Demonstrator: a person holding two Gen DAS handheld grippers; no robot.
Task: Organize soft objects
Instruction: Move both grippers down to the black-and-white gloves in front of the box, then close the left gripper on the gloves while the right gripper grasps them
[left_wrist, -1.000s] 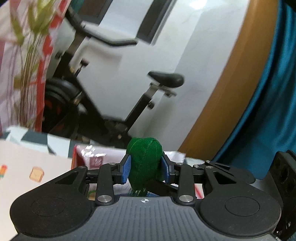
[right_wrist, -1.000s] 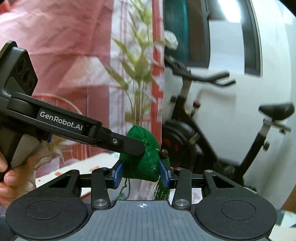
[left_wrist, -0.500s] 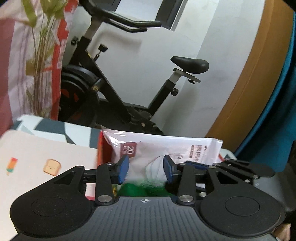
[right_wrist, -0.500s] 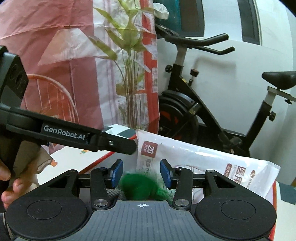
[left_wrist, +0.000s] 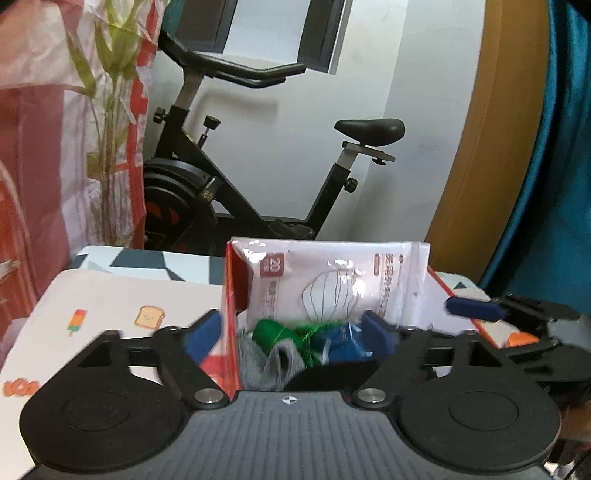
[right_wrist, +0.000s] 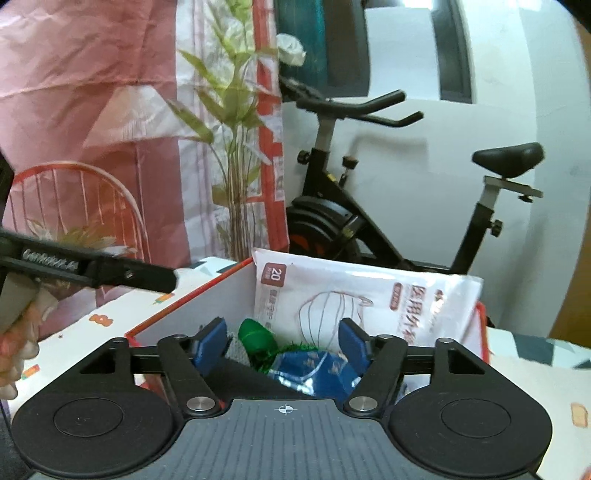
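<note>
Both grippers — left gripper (left_wrist: 291, 334), right gripper (right_wrist: 283, 343) — have just been opening and hold nothing; the green toy (right_wrist: 257, 338) apparently lies in the box (right_wrist: 192, 301). Lift straight out — avoid snagging it.

Evenly lit, soft indoor daylight, no hard shadows. Glare on the glossy white packet (left_wrist: 332, 284). Slightly blurred throughout, strong fisheye bending and dark corners at edges.

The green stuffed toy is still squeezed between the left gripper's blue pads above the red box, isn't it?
Not squeezed. The left wrist view shows the green stuffed toy lying loose inside the red box, beside a grey cloth. The left gripper has just been opening; its blue pads stand wide apart, gripping nothing.
</note>
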